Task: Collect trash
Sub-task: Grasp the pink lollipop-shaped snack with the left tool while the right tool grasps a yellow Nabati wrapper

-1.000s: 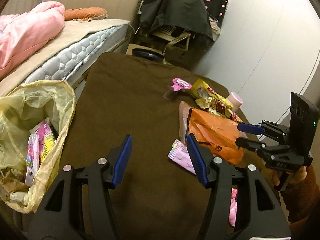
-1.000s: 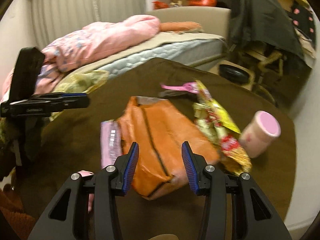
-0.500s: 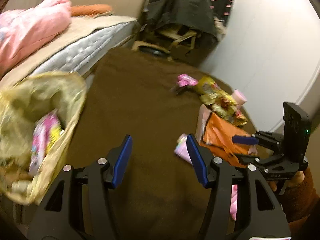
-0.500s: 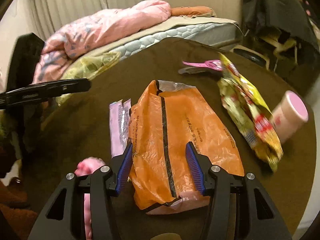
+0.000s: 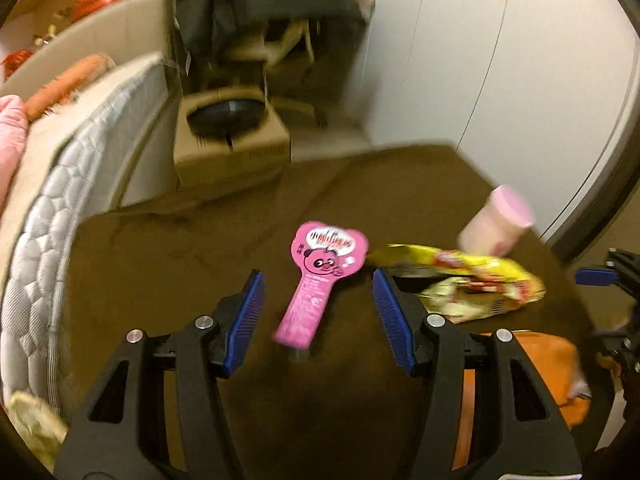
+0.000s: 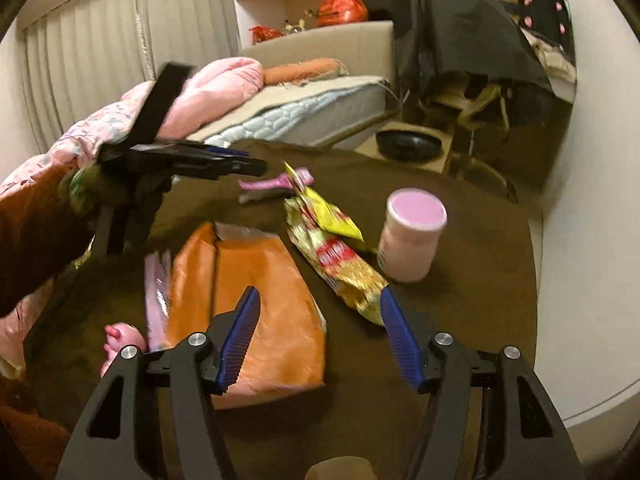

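Left wrist view showed the brown cloth-covered table [image 5: 168, 264] ending at a far edge, with a cardboard box [image 5: 232, 152] and a quilted grey mattress [image 5: 52, 200] beyond it and bare cloth open on the left side. On the right, a crumpled yellow snack bag [image 5: 472, 280] and a pink-lidded cup [image 5: 496, 220] crowded the surface, the bag just beside the right-hand finger. The left gripper [image 5: 318, 312] stood parted and empty, a flat pink lollipop-shaped wrapper [image 5: 320, 276] lying on the cloth between its blue pads without touching either.

Right wrist view showed the right gripper [image 6: 320, 340] with jaws opening, nothing clamped. A flat orange plastic bag [image 6: 256, 300] lay under its left finger and reached partway into the gap; the yellow bag's lower tip came close to the right pad. A striped pale-pink wrapper [image 6: 156, 292] lay against the orange bag's left edge.
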The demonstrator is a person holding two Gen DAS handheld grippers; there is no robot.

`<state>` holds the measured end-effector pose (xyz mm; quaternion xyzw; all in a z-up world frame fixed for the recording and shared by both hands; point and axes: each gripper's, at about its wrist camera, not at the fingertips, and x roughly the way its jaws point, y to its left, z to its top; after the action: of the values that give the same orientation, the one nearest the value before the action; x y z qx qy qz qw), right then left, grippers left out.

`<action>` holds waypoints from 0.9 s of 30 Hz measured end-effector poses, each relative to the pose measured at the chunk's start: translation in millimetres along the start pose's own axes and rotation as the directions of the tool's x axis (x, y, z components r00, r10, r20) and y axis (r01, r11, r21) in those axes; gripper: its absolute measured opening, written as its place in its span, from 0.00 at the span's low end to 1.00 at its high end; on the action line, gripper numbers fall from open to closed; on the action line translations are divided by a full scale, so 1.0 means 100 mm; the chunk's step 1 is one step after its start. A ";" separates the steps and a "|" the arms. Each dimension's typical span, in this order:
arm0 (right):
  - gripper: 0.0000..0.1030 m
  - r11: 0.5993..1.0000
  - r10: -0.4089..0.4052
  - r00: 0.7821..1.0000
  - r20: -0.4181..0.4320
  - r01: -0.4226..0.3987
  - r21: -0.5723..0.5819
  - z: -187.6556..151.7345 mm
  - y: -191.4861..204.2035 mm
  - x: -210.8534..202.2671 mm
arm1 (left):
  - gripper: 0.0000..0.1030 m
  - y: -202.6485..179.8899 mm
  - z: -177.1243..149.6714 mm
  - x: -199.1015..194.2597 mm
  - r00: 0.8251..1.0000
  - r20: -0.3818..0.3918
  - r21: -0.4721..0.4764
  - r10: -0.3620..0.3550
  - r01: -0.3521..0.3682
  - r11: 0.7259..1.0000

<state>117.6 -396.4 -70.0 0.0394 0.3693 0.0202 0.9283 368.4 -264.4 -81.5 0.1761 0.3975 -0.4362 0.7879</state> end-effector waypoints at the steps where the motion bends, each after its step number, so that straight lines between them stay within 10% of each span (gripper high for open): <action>1: 0.57 1.000 -0.005 1.000 -0.013 0.005 -0.004 -0.02 0.00 0.04 | 0.52 -0.01 0.03 0.12 0.999 -0.036 0.011 0.013 -0.012 1.000; 3: 0.57 0.999 -0.025 0.999 -0.026 0.025 -0.025 -0.03 -0.01 0.09 | 0.52 -0.02 0.06 0.26 0.996 -0.077 0.027 0.034 -0.032 0.999; 7: 0.57 0.993 -0.106 0.994 -0.020 0.105 -0.051 0.00 0.01 0.17 | 0.18 -0.02 0.02 0.31 0.994 -0.091 -0.005 0.059 -0.060 0.998; 16: 0.57 0.997 -0.031 0.998 0.058 0.036 -0.074 0.36 0.05 0.30 | 0.18 0.02 -0.62 -0.41 0.998 -0.057 -0.205 0.035 -0.046 0.978; 27: 0.20 0.994 -0.026 0.995 -0.100 0.016 -0.105 0.85 0.15 1.03 | 0.18 -0.09 -1.36 -0.88 0.993 -0.065 -0.299 0.094 -0.109 0.948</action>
<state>250.3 -379.8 -77.6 -0.0139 0.4146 0.0315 0.9094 270.1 -135.9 -96.4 0.0848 0.4694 -0.3246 0.8168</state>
